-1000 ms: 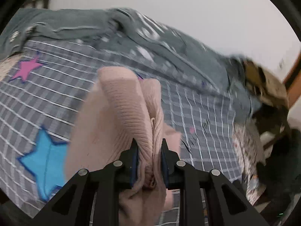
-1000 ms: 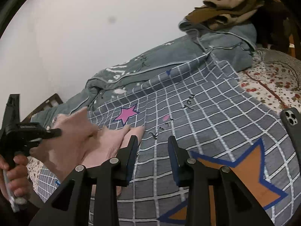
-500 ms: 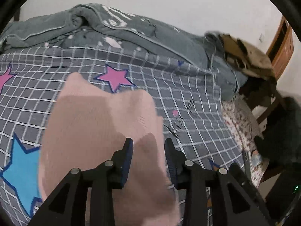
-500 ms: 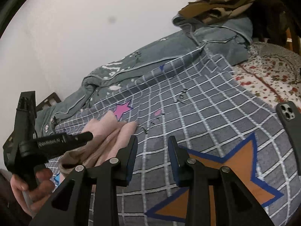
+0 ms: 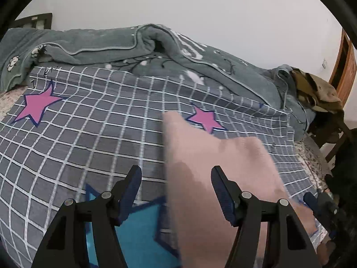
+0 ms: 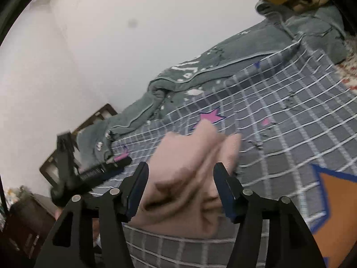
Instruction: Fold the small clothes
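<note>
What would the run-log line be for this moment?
stage: fold in progress | left gripper: jaws opening, not gripping | right gripper: jaws opening, not gripping | pink garment: bunched on checked bedspread

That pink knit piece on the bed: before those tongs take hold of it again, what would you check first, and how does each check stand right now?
1. Pink knit piece lying on the checked bedspread, not dangling: ok.
2. Left tongs let go: ok, jaws opening, no pad pressing the cloth.
3. Right tongs let go: ok, jaws opening around the cloth.
4. Cloth lying smooth: not ok, creased in the right wrist view.
5. Fold edges lined up: cannot tell, blurred.
</note>
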